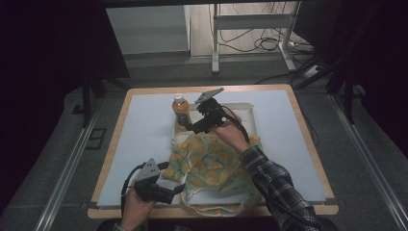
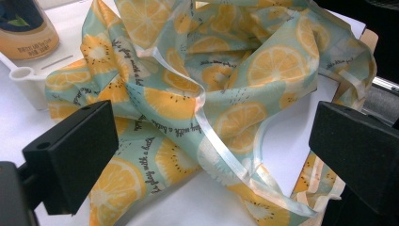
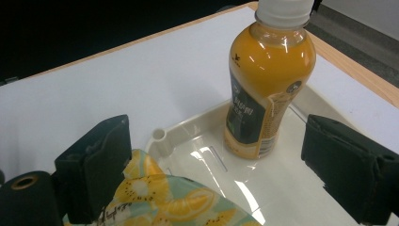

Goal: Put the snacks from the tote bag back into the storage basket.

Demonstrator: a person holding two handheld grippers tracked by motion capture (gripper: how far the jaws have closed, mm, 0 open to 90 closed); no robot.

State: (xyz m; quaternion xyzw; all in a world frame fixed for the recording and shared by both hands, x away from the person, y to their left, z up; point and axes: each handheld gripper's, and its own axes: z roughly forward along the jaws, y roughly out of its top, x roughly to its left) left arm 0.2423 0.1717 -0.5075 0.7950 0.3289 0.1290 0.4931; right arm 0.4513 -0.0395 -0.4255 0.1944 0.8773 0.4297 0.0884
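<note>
Juice bottle (image 3: pixel 268 84) stands upright in the white tray (image 3: pixel 287 188) corner. Right gripper (image 3: pixel 214 169) is wide open and empty, near the bottle. Lemon-print cloth (image 2: pixel 211 84) overlaps the tray edge. Left gripper (image 2: pixel 211 155) is wide open, empty.

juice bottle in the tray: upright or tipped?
Upright. The juice bottle stands on its base in a corner of the white tray, white cap on top. The right gripper is open and not touching it.
</note>
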